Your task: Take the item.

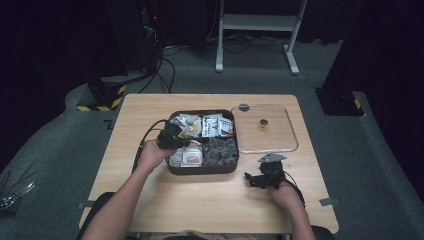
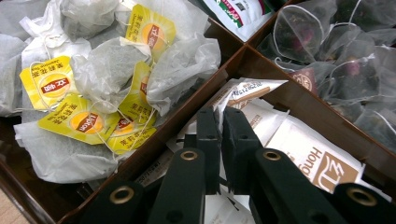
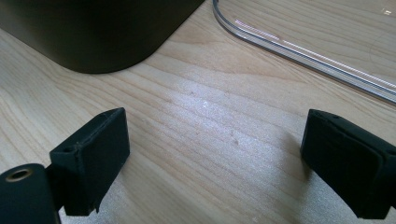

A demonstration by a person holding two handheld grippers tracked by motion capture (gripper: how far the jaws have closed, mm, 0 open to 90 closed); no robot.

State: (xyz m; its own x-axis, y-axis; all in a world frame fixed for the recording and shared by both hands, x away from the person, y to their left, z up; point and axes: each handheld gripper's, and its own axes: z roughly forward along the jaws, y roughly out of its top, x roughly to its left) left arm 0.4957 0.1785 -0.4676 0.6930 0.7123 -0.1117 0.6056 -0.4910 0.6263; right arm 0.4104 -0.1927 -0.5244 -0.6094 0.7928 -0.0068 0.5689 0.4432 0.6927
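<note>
1. While the right gripper (image 3: 215,163) is rested on the table (image 1: 200,200) with jaws spread wide and nothing held, nothing has yet been lifted out.
2. A white sachet (image 2: 247,91) is pinched by the nearly closed left gripper (image 2: 222,128) in the box's (image 1: 202,170) near-left compartment.
3. Flat, brown-printed paper is seen; lifting is judged to remain.

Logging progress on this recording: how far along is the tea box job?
Done: the clear lid is off, lying on the table right of the box. In hand: the left gripper is closed on a white sachet in the box's near-left compartment. Left: lifting it out; the right gripper rests open on the table.
</note>
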